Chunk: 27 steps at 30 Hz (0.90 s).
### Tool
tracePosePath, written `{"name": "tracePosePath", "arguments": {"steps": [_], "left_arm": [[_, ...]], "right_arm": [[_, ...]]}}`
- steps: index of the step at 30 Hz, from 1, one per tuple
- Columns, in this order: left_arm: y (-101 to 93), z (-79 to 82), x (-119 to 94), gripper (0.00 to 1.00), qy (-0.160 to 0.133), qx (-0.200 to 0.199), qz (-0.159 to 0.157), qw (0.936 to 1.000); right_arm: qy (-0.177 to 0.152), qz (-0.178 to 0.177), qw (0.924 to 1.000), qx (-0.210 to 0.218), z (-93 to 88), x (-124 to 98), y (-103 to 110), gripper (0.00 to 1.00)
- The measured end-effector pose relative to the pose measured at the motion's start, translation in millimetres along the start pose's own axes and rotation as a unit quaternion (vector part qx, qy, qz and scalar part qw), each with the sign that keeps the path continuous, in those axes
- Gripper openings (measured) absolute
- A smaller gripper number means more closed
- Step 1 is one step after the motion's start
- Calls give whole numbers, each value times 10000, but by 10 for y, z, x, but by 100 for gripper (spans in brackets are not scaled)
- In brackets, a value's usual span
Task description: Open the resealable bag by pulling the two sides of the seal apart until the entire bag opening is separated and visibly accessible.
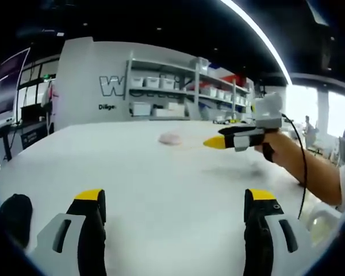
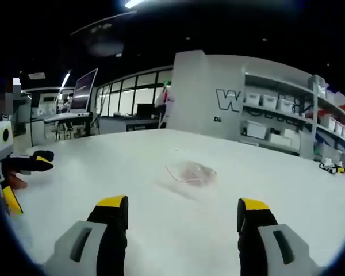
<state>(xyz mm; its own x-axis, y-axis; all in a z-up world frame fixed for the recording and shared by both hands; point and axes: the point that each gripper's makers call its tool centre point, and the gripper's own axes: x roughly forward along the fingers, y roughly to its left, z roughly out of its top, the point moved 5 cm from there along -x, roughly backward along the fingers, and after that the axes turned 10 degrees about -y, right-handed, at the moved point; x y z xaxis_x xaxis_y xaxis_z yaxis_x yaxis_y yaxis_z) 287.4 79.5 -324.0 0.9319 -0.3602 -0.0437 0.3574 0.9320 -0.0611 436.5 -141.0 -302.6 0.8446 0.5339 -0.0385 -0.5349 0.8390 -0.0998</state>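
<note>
A small clear resealable bag [image 1: 171, 138] with a pinkish tint lies flat on the white table [image 1: 132, 172], alone, with nothing touching it. In the left gripper view my left gripper [image 1: 175, 195] stands open, well short of the bag. The right gripper [image 1: 215, 142] comes in from the right, held by a hand [image 1: 279, 150], hovering just right of the bag. In the right gripper view the bag [image 2: 191, 172] sits ahead of my open right gripper [image 2: 183, 202], jaws wide and empty. The left gripper [image 2: 30, 177] shows at the left edge.
Shelves with white bins [image 1: 178, 86] line the far wall behind the table, seen again as shelves [image 2: 287, 109] on the right. Desks with a monitor [image 2: 83, 89] and a standing person [image 2: 164, 100] are beyond the table's far edge. A black object [image 1: 14, 213] sits lower left.
</note>
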Motion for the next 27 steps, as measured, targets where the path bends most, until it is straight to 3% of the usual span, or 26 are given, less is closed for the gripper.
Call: {"name": "tracePosePath", "arguments": {"steps": [16,22,27], "left_arm": [[6,-37,6,99,-69,-28,82,9999],[52,-6,-31,99,-359,-117,335,9987],[57,-7,-28,99,-376,-134,360,9986]], "right_arm": [[-251,-239,9994,85,-77,-383,30,76],[-396,-443,9982,-8,-79,-593,41,76],[-487,-504,9975,103,-117,-781,79,76]]}}
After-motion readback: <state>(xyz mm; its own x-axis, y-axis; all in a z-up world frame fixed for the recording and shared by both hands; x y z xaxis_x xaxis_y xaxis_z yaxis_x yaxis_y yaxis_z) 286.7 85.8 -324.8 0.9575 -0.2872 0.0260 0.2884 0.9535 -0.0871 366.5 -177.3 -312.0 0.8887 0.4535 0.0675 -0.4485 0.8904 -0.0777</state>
